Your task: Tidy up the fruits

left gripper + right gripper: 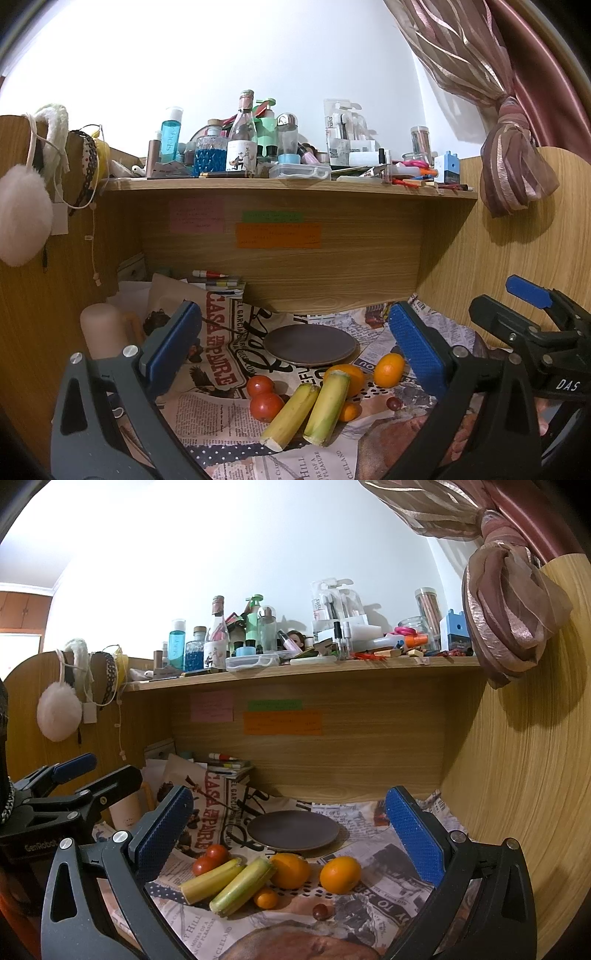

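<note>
A dark round plate (310,345) (293,830) lies bare on the newspaper-covered desk. In front of it sit two yellow-green cane pieces (291,415) (242,884), two red tomatoes (266,406) (210,858), two oranges (389,369) (340,874), a small orange (266,898) and a dark grape (320,911). My left gripper (295,350) is open above and short of the fruit, with nothing between its blue pads. My right gripper (291,834) hovers open the same way. The right gripper's body (535,332) shows at the right of the left wrist view.
A wooden shelf (288,184) crowded with bottles and boxes overhangs the back of the desk. Sticky notes (279,234) are on the back panel. A beige cup (105,332) and stacked papers (218,284) stand at the left. Wooden side panels close both sides; a tied curtain (517,162) hangs at the right.
</note>
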